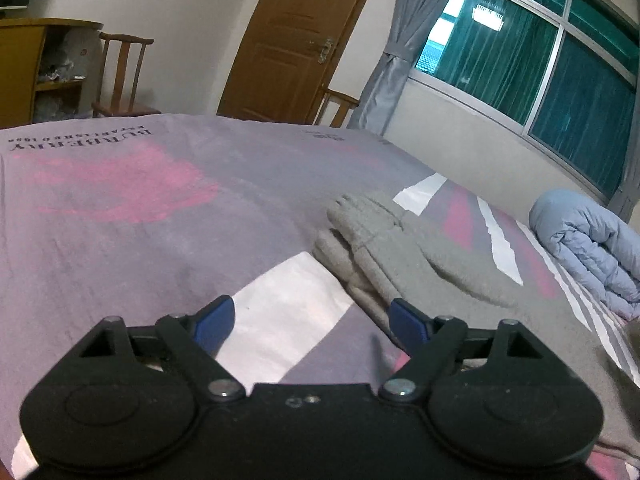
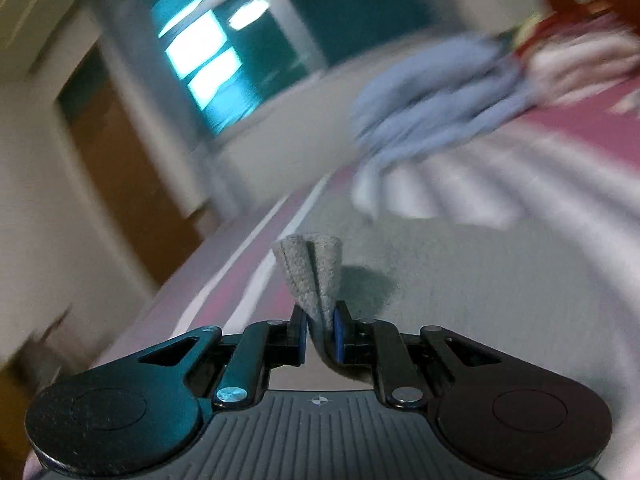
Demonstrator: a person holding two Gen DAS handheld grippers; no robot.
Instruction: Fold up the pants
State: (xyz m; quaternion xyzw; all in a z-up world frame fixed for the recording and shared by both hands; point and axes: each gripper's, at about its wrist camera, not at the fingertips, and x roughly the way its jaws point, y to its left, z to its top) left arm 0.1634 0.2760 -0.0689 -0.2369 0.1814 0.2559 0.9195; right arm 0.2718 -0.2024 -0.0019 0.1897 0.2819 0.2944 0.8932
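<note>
Grey fleece pants [image 1: 404,248] lie on the bed ahead and to the right in the left wrist view, their leg ends bunched toward the far side. My left gripper [image 1: 316,320] hovers open just above the bed sheet, its right fingertip next to the pants' near edge, nothing between its blue pads. In the blurred right wrist view my right gripper [image 2: 320,334] is shut on a pinched fold of the grey pants [image 2: 310,276], which sticks up between the pads; more grey cloth spreads to the right beneath it.
The bed sheet [image 1: 140,216] is lilac with pink and white patches. A rolled light-blue quilt [image 1: 588,248] lies at the bed's right edge under the window [image 1: 532,64]. Two wooden chairs and a brown door [image 1: 296,40] stand beyond the far side.
</note>
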